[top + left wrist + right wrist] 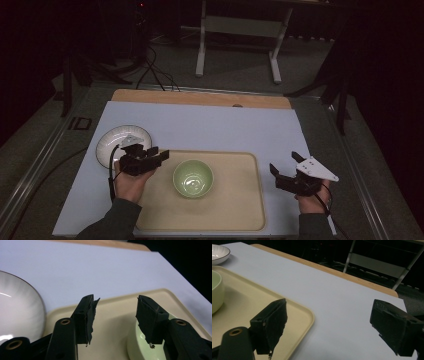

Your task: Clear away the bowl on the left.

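We have both claws up and released right now, nothing gripped in either. Our left claw (159,156) hovers over the near-left corner of the shallow cream plastic tray (240,210), jaws spread and pointed toward the pale green ceramic bowl (193,178), which sits just ahead of the tips and slightly to their right, apart from them. In the left gripper view the bowl's rim (140,345) peeks out under the right-hand jaw, so we judge we are lining up to pinch that rim; the wide spread makes sense for clearing the bowl's wall before closing.

Behind our left claw, off the tray on the light blue surface (210,125), rests the white ribbed plate with a dark rim (120,141). It lies just beside the tray's edge, likely a partner piece for the bowl, though we can't say which goes where.

Our right claw (284,165) hangs well off to the other side, past the tray's right edge, jaws wide apart over bare surface. The right gripper view shows the tray's corner (307,315) beneath its left jaw and the bowl (217,290) far off at the left. It looks parked, keeping out of the left claw's way.
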Demonstrator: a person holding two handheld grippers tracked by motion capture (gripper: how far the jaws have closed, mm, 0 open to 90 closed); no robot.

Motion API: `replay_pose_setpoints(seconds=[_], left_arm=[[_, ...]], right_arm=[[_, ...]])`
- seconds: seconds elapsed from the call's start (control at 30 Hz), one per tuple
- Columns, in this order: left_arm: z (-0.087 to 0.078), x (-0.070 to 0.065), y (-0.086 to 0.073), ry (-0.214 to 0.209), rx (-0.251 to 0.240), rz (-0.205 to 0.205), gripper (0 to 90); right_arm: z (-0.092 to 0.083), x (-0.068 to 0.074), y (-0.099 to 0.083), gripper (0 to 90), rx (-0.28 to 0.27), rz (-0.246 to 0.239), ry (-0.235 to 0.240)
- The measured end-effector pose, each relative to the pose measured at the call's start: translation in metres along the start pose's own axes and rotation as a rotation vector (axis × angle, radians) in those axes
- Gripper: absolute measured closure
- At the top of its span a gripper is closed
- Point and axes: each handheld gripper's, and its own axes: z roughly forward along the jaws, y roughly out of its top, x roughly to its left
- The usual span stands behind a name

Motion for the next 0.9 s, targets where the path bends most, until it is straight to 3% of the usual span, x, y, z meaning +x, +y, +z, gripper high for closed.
replay_pose_setpoints(seconds=[0.3,0.47,0.9], left_arm=[[-0.023,0.011,0.009,0.081,-0.048,0.063,47.6],[-0.034,0.016,0.012,0.159,-0.069,0.106,44.3],[-0.059,0.04,0.01,0.28,-0.11,0.141,39.7]], right_arm=[[0.0,0.0,0.0,13.8,0.0,-0.001,0.0],[0.0,0.0,0.0,13.8,0.0,0.0,0.0],[0.0,0.0,0.0,13.8,0.001,0.002,-0.001]])
